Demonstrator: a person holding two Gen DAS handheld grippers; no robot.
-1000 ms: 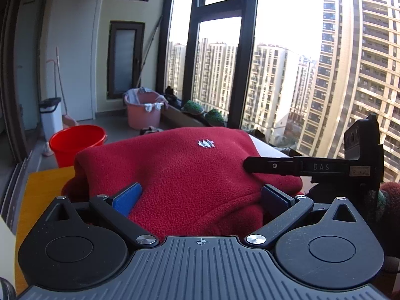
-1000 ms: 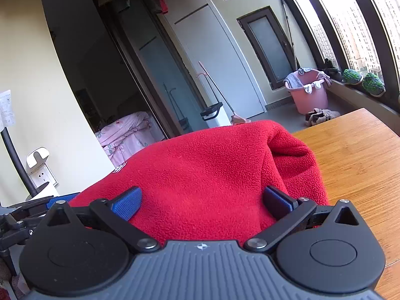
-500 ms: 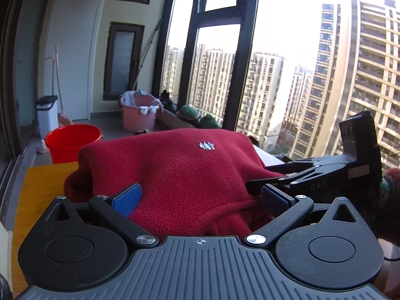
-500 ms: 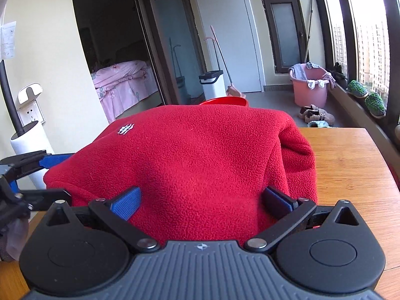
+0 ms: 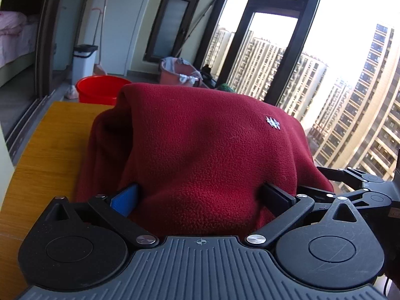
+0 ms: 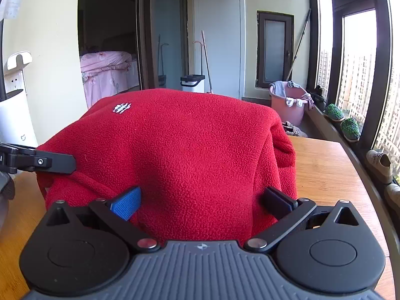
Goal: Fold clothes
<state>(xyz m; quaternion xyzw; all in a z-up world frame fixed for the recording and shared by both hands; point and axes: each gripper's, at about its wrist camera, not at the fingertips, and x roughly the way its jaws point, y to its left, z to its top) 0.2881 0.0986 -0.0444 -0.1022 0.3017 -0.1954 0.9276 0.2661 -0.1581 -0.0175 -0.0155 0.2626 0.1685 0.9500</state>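
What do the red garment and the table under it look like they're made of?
Garment: looks like fleece, probably synthetic; matte, with a nubby, pilled surface and soft rounded folds. A small white embroidered logo sits on it.
Table: wood or wood-look laminate, can't tell which; orange-brown, straight fine grain, smooth with a slight sheen.

Sunlit balcony, wooden table, tall windows, pink bed beyond doorway

Left view: close behind red fleece, facing the windows.
Right view: close behind fleece, facing the doorway.
Shared: fleece, pink tub.
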